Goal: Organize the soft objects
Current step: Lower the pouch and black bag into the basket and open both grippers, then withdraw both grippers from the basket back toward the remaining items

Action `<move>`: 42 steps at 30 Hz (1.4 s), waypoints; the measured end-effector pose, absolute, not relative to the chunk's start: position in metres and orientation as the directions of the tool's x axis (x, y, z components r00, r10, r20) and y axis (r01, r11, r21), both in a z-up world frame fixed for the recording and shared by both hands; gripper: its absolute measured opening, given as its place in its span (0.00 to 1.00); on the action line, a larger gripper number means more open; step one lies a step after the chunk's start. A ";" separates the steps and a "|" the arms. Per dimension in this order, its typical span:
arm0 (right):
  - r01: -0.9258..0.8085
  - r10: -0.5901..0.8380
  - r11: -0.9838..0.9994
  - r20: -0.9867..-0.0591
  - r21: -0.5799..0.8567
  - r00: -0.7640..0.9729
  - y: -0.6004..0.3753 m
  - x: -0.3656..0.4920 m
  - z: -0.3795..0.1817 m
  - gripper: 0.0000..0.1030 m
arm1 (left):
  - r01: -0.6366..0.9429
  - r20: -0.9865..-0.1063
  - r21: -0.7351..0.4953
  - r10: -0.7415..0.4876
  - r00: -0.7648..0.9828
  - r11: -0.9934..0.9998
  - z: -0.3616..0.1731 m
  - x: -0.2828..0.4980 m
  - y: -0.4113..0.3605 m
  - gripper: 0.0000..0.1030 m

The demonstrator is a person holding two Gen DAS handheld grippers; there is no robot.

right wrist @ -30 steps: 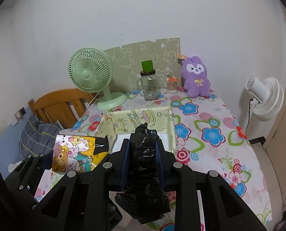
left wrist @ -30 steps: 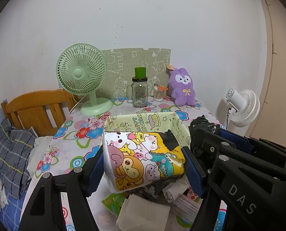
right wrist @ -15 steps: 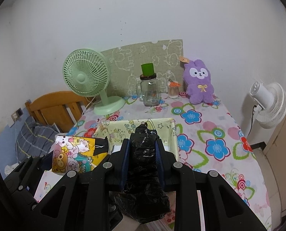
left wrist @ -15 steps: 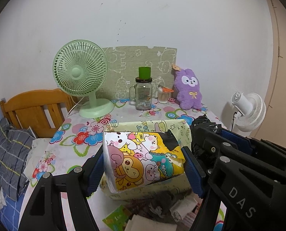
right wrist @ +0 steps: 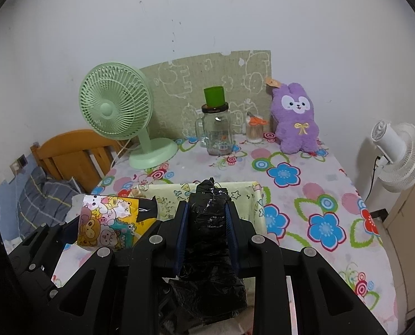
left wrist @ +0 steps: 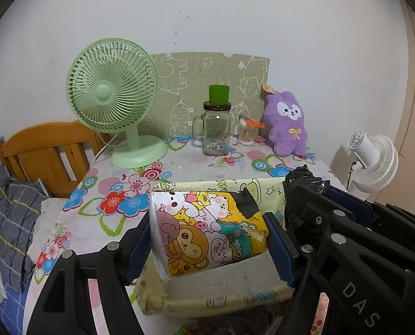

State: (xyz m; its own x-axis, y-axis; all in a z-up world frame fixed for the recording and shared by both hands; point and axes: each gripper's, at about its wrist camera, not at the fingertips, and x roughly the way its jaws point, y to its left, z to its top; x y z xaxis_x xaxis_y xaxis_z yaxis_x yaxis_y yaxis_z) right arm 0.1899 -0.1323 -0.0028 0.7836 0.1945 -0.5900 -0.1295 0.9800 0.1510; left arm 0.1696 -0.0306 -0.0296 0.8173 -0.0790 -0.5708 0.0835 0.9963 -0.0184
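Note:
My left gripper (left wrist: 207, 237) is shut on a cartoon-printed tissue pack (left wrist: 207, 231) and holds it over the near part of a pale yellow fabric bin (left wrist: 221, 298). The pack also shows in the right wrist view (right wrist: 109, 226). My right gripper (right wrist: 207, 231) is shut on a crumpled black plastic bag (right wrist: 210, 251), held above the same bin (right wrist: 240, 192). The bag and the right gripper show in the left wrist view (left wrist: 302, 184) just right of the pack. A purple plush rabbit (left wrist: 287, 125) sits at the table's back right.
A green desk fan (left wrist: 112, 109), a glass jar with a green cup on top (left wrist: 215, 128) and a small cotton-swab jar (left wrist: 247, 132) stand at the back of the flowered tablecloth (right wrist: 305, 195). A wooden chair (left wrist: 45, 150) stands left. A white fan (left wrist: 374, 159) stands right.
Both grippers have moved forward and lower over the table with their loads still held. The bin now lies under the tissue pack, and the clutter at the near edge has dropped out of view.

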 end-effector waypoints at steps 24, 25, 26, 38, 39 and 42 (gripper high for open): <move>-0.076 0.168 0.983 -0.664 0.165 0.729 -0.138 0.252 -0.051 0.34 | 0.057 -0.676 -0.012 -0.050 0.735 0.998 -0.068 0.224 -0.032 0.86; -0.071 0.161 0.984 -0.664 0.161 0.730 -0.138 0.252 -0.051 0.43 | 0.061 -0.673 -0.011 -0.052 0.738 0.998 -0.068 0.224 -0.032 0.87; -0.069 0.157 0.985 -0.662 0.158 0.733 -0.138 0.252 -0.051 0.49 | 0.069 -0.669 -0.016 -0.062 0.741 0.997 -0.068 0.224 -0.032 0.88; -0.073 0.145 0.988 -0.629 0.139 0.764 -0.137 0.234 -0.031 0.87 | 0.101 -0.621 0.004 -0.076 0.780 0.995 -0.048 0.207 -0.035 0.96; -0.073 0.147 0.987 -0.624 0.142 0.767 -0.138 0.231 -0.028 0.87 | 0.098 -0.614 0.013 -0.069 0.786 0.995 -0.045 0.204 -0.036 0.96; -0.084 0.152 0.987 -0.617 0.138 0.772 -0.137 0.223 -0.022 0.91 | 0.088 -0.595 0.034 -0.051 0.802 0.996 -0.039 0.195 -0.037 0.96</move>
